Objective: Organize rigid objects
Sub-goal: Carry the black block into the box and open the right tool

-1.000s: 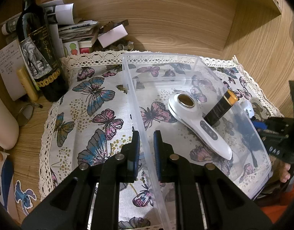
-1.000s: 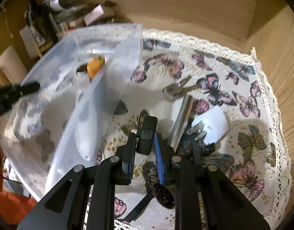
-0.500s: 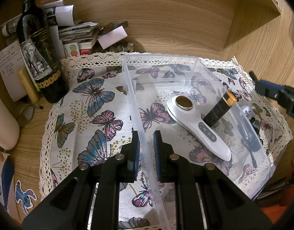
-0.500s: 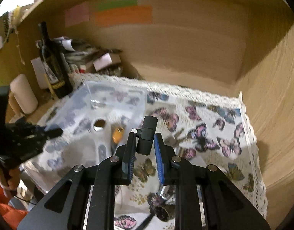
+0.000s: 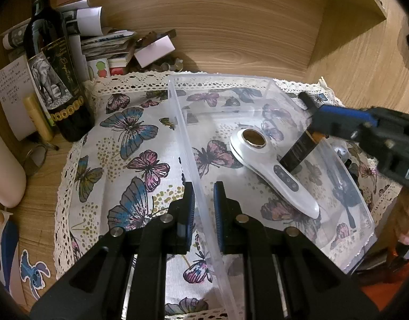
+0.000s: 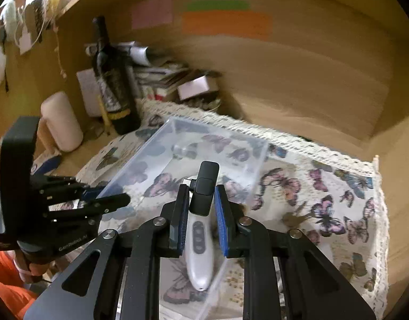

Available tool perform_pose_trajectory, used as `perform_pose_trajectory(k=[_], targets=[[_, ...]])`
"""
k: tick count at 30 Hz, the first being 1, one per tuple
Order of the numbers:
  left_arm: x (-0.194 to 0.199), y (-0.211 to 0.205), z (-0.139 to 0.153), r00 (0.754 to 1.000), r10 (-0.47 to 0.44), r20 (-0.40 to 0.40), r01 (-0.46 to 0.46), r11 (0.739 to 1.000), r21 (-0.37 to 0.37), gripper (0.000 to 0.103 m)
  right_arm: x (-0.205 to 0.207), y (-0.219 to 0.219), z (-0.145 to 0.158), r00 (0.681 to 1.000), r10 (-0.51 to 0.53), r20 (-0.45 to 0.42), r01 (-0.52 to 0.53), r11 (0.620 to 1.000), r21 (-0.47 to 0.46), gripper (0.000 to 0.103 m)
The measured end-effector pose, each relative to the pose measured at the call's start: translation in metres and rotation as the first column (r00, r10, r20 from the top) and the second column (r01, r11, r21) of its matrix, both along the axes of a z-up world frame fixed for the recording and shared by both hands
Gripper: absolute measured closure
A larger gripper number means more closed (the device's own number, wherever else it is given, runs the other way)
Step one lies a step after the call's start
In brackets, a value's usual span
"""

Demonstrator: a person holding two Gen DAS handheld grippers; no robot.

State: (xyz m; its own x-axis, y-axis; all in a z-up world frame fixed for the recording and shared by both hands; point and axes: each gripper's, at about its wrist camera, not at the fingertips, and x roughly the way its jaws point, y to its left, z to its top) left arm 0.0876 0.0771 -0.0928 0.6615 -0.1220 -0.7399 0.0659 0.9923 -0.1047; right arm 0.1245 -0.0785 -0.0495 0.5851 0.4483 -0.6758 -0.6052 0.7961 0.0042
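While the left tool [image 5: 203, 208] is pinching the clear bin's [image 5: 177, 122] near wall, the right tool [image 6: 201, 208] is gripping a small black device [image 6: 205, 186] above the bin; next it likely needs lowering beside the white handheld device [image 5: 271, 165] before releasing.
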Motion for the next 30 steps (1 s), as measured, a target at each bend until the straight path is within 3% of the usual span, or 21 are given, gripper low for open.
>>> perform_pose_trajectory(k=[17, 21, 30], targets=[[-0.001, 0.001, 0.0, 1.0, -0.004, 0.003, 0.004, 1.0, -0.005, 0.088, 0.006, 0.032, -0.04, 0.982, 0.104, -0.16, -0.118, 0.99, -0.079, 0.084], [-0.001, 0.001, 0.0, 1.0, -0.005, 0.004, 0.005, 1.0, -0.003, 0.088, 0.005, 0.027, -0.035, 0.986, 0.088, -0.138, -0.098, 0.993, -0.065, 0.075], [0.0, 0.002, 0.0, 1.0, -0.005, 0.004, 0.005, 1.0, -0.005, 0.088, 0.006, -0.018, 0.002, 0.998, -0.052, -0.029, 0.052, 0.999, -0.016, 0.068]])
